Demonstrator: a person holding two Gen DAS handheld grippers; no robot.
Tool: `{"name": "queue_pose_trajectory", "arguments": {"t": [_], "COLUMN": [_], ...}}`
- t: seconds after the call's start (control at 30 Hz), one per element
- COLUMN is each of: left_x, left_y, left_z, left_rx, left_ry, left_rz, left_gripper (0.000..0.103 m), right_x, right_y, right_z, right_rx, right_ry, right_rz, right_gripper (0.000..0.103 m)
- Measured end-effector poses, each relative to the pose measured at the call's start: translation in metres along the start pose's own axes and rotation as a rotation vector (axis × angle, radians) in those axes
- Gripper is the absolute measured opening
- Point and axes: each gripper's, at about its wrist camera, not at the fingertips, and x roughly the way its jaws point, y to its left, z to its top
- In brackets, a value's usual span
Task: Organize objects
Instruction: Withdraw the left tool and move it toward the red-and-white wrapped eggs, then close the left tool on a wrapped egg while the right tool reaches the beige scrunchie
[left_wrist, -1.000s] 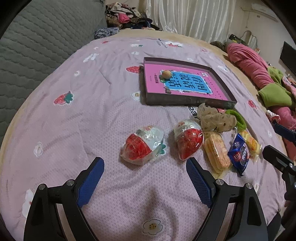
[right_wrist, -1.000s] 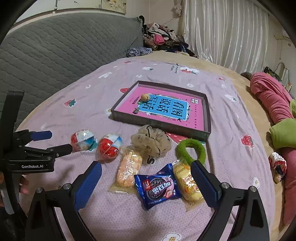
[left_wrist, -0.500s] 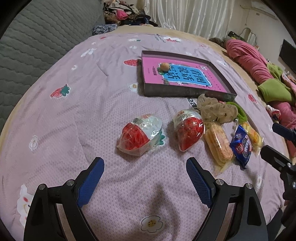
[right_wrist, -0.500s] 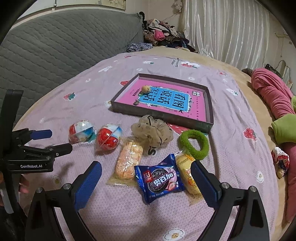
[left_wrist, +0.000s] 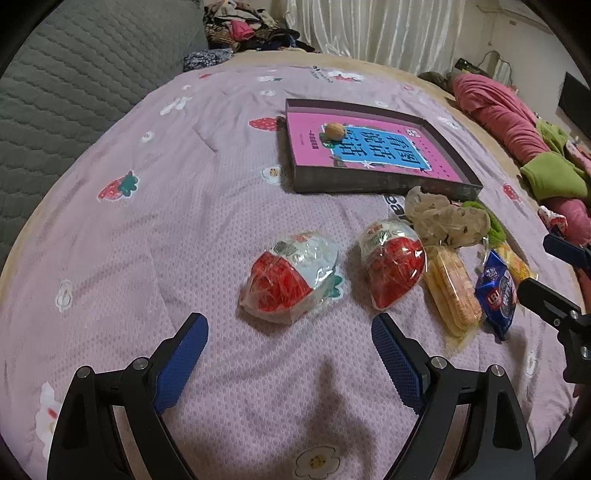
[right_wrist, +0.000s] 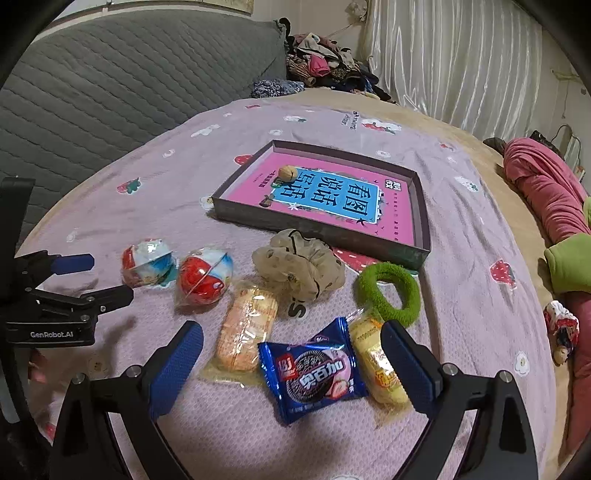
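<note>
My left gripper (left_wrist: 288, 326) is open just short of a wrapped red-and-white egg toy (left_wrist: 291, 282) on the purple bedspread. A second egg toy (left_wrist: 393, 267) lies to its right. My right gripper (right_wrist: 291, 328) is open low over a blue cookie packet (right_wrist: 312, 371), which lies between its fingers untouched. Flanking the packet are a pale cracker packet (right_wrist: 247, 336) and a yellow snack packet (right_wrist: 376, 365). Behind them lie a beige scrunchie (right_wrist: 299, 266) and a green scrunchie (right_wrist: 388, 291). A dark tray (right_wrist: 321, 225) holds a pink book (right_wrist: 325, 195) and a walnut (right_wrist: 288, 172).
A grey quilted headboard (right_wrist: 129, 92) rises at the left. Piled clothes (right_wrist: 325, 70) and a curtain (right_wrist: 461, 62) stand at the back. Pink and green bedding (right_wrist: 554, 221) is bunched along the right side. The left gripper (right_wrist: 74, 280) shows in the right wrist view beside the eggs.
Both views have shifted only slightly. All items lie where they were, and both grippers' jaws stand as wide as before.
</note>
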Motion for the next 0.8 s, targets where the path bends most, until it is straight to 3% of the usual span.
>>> {"name": "queue_pose_trajectory", "arguments": {"t": [0.8], "left_x": [0.048], "left_y": [0.003], "left_z": [0.024], "left_rx": [0.02], "left_ry": [0.027], "left_rz": [-0.005], "left_gripper": [0.091], "right_x": [0.066], "right_y": [-0.004], "right_z": [0.031], "right_rx": [-0.061], "right_ry": [0.06], "right_rz": [-0.027], "right_gripper": [0.097]}}
